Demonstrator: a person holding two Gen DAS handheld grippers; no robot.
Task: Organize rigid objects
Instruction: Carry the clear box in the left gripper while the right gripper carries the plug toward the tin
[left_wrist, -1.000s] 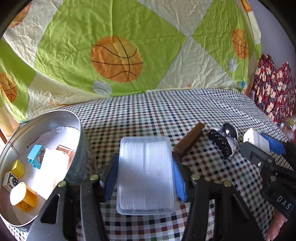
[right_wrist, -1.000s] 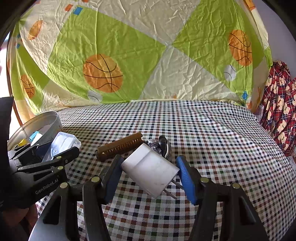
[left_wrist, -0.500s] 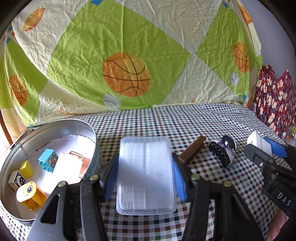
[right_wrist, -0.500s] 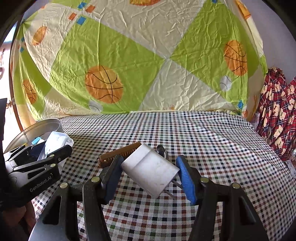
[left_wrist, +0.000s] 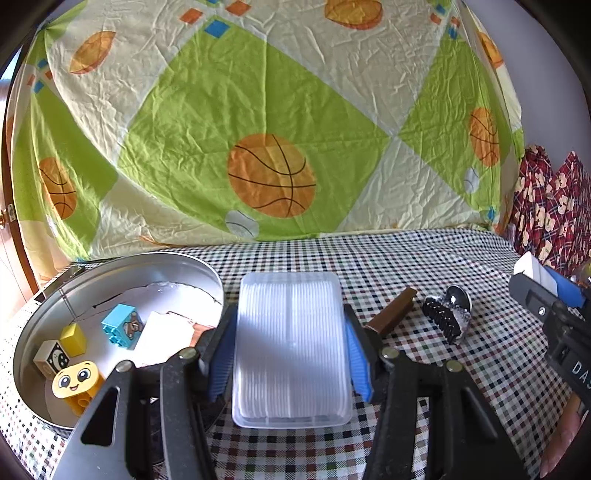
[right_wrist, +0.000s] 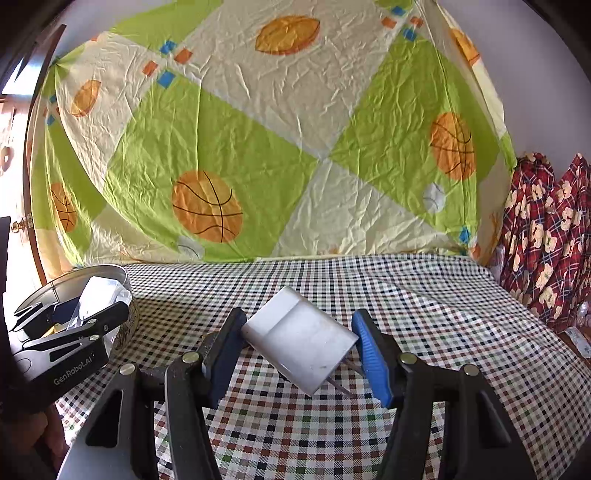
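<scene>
Left gripper (left_wrist: 291, 354) clamped on a clear plastic lid (left_wrist: 291, 347), blue pads pressing its two long sides; the lid is held flat, lifted off the checked cloth (left_wrist: 369, 254). To the gripper's left, touching its left finger in view, a round metal tin (left_wrist: 122, 269) holds a blue brick (left_wrist: 122, 325), a yellow cube (left_wrist: 74, 338), a black-and-white cube (left_wrist: 51, 358), a yellow face brick (left_wrist: 77, 384) and a white card (left_wrist: 166, 334). To its right on the cloth lie a brown comb (left_wrist: 391, 314), then a black hair clip (left_wrist: 441, 321) touching a spoon (left_wrist: 458, 297)

Right gripper (right_wrist: 299, 350) closed on a white charger (right_wrist: 299, 347), held tilted between the pads, its metal prongs (right_wrist: 341, 384) pointing toward the lower right, clear of the cloth (right_wrist: 406, 295). The tin (right_wrist: 96, 275) sits well to its left, behind the left gripper (right_wrist: 66, 328). In the left view the right gripper (left_wrist: 546, 291) appears at the far right with the charger (left_wrist: 532, 267). A basketball-print sheet (left_wrist: 273, 147) hangs beyond the cloth ahead of both grippers
</scene>
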